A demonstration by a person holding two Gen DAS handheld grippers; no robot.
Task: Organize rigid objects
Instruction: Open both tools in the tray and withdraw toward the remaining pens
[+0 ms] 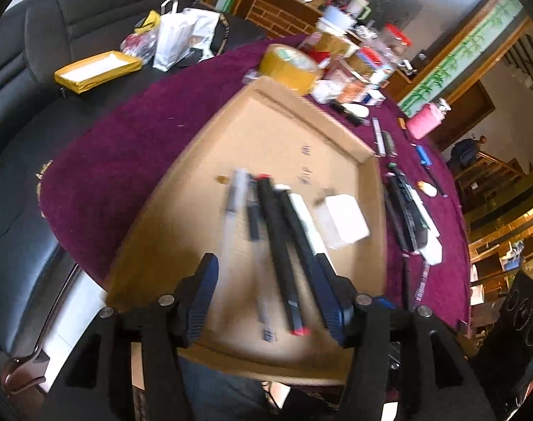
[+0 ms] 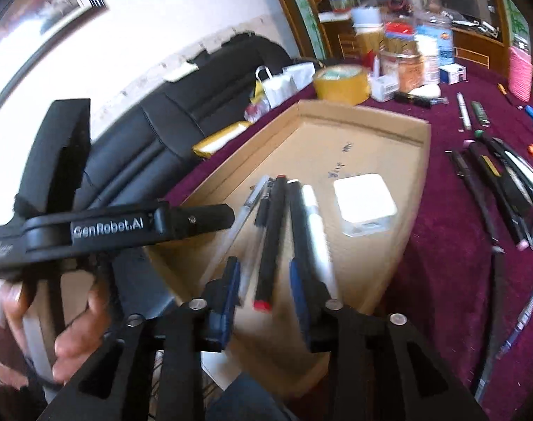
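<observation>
While both grippers hang over the near end of the cardboard tray [image 1: 287, 129], neither has hold of anything. Left gripper [image 1: 266, 301]: jaws roughly half open, nothing pressed between the pads; the pens show through the gap beneath. Right gripper [image 2: 264, 291]: jaws parted somewhat less, also empty, the red-capped black pen [image 2: 271, 245] seen between the fingers but lying on the tray floor.

Pens lie side by side, lengthwise in the tray: clear-barrelled pen [image 1: 236, 207] on the left, then a short dark pen [image 2: 263, 207], the red-capped one, another black pen [image 2: 296, 210], a white marker [image 2: 315, 224]. Just right of them, a white square box [image 1: 343, 221], apart from the pens.

Left gripper's body also shows in the right wrist view, a hand [image 2: 73, 336] wrapped round its handle.

Tray rests on a purple tablecloth [image 1: 119, 147]. More pens and markers [image 2: 501, 179] lie loose on the cloth to the right of the tray. Roll of tan packing tape [image 1: 289, 66] beyond the tray's far edge; black sofa [image 1: 73, 10] behind.
</observation>
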